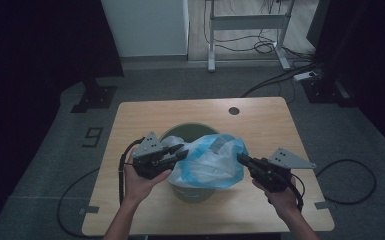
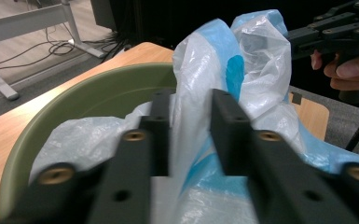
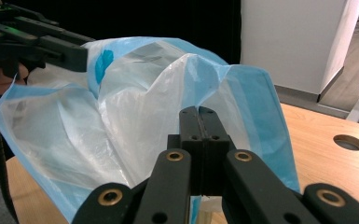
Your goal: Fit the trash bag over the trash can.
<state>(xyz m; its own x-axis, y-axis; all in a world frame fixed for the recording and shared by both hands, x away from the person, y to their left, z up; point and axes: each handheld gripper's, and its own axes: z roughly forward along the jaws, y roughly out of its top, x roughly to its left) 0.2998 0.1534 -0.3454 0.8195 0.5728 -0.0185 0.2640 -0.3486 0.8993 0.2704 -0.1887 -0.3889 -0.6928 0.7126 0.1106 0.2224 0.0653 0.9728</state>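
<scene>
A round green bin (image 1: 196, 193) stands in the middle of the wooden table (image 1: 260, 125). A white and blue plastic bag (image 1: 211, 161) is bunched over its mouth and lifted above the rim. My left gripper (image 1: 182, 152) is at the bag's left side. In the left gripper view its jaws (image 2: 191, 100) stand apart, open, with a fold of the bag (image 2: 256, 60) between them, above the bin's rim (image 2: 88, 88). My right gripper (image 1: 240, 159) is at the bag's right edge. Its jaws (image 3: 199, 112) are pressed together on the bag (image 3: 121, 116).
A round cable hole (image 1: 234, 110) sits near the table's far edge. Behind the table stand a white cabinet (image 1: 145, 27) and a desk frame (image 1: 247, 22), with cables and a power strip (image 1: 305, 76) on the grey floor. Each gripper trails a cable off the table sides.
</scene>
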